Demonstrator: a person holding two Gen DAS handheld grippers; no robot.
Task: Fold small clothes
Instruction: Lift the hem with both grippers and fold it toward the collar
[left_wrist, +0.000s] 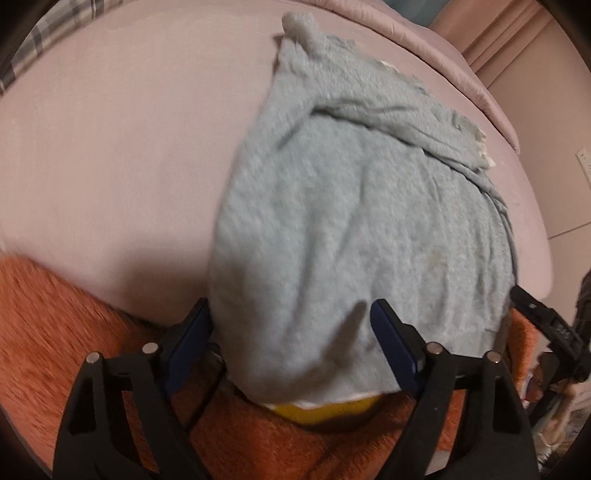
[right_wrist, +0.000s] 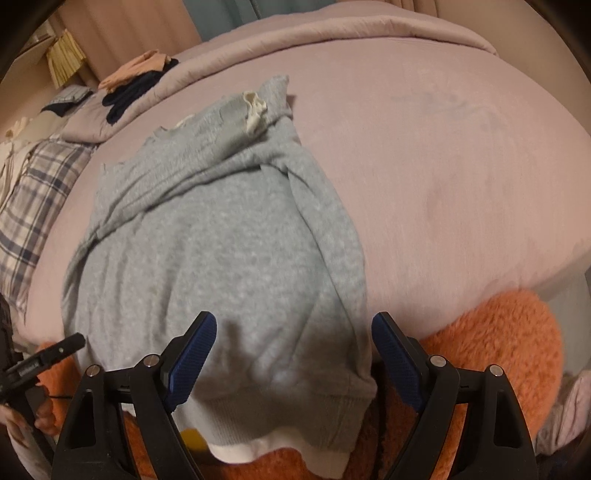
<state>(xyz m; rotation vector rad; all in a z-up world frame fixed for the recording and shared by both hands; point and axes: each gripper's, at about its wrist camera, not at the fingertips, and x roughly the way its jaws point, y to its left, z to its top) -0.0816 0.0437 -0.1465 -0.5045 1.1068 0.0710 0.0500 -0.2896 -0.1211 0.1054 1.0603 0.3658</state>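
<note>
A light blue-grey knit sweater (left_wrist: 351, 229) lies spread on the pink bed sheet (left_wrist: 110, 147), sleeves folded across its far end. Its white-banded hem (right_wrist: 280, 454) hangs over the near edge, and something yellow (left_wrist: 325, 408) peeks out beneath it. My left gripper (left_wrist: 290, 314) stands open at the hem's left corner, with cloth between the blue pads (left_wrist: 391, 343). My right gripper (right_wrist: 293, 325) is open over the hem's right corner, the sweater (right_wrist: 221, 240) lying between its fingers. Neither pair of pads presses the cloth.
An orange fuzzy fabric (right_wrist: 498, 350) lies below the bed's near edge, under both grippers. A plaid pillow (right_wrist: 33, 199) sits at the left, and folded clothes (right_wrist: 129, 85) lie on the pink comforter (right_wrist: 332, 33) at the back. A hand (right_wrist: 22, 424) shows at the lower left.
</note>
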